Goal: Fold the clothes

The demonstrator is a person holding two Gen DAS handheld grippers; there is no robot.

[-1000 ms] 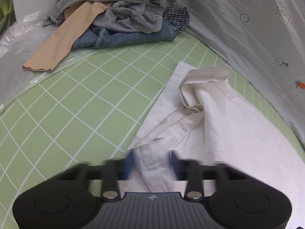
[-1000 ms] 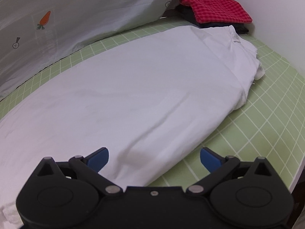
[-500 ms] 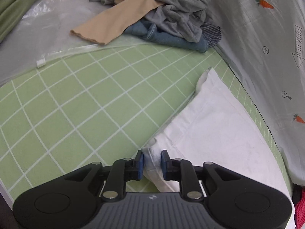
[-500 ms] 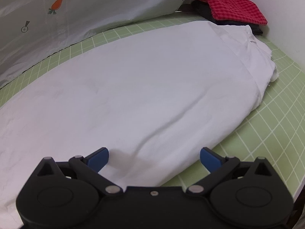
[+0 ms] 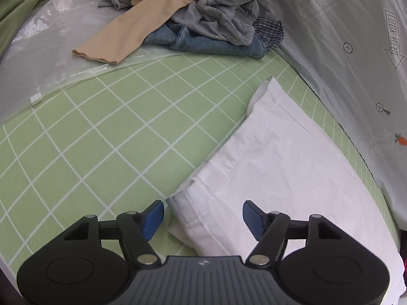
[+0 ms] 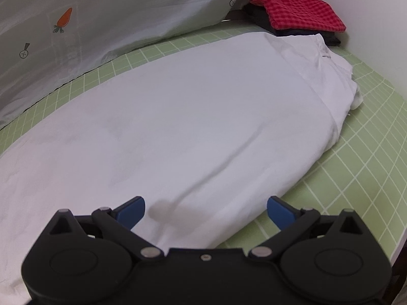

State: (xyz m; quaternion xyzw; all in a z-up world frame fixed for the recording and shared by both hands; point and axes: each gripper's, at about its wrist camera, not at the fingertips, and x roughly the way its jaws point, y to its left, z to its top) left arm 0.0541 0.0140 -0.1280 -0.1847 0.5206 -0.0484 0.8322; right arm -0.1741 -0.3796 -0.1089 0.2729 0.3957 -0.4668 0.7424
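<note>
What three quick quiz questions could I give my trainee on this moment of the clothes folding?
1. True or false: the left claw is clamped on the white garment.
2. Which lies on top of the dark folded stack at the back? A) red checked cloth B) blue jeans C) beige garment
3. Fill in: the white garment lies on a green ____ mat.

Key:
1. False: its jaws are opening, the hem lies loose between them.
2. A.
3. Grid.

Black hand-held gripper (image 5: 202, 217), 2 blue fingertips (image 5: 152, 218).
</note>
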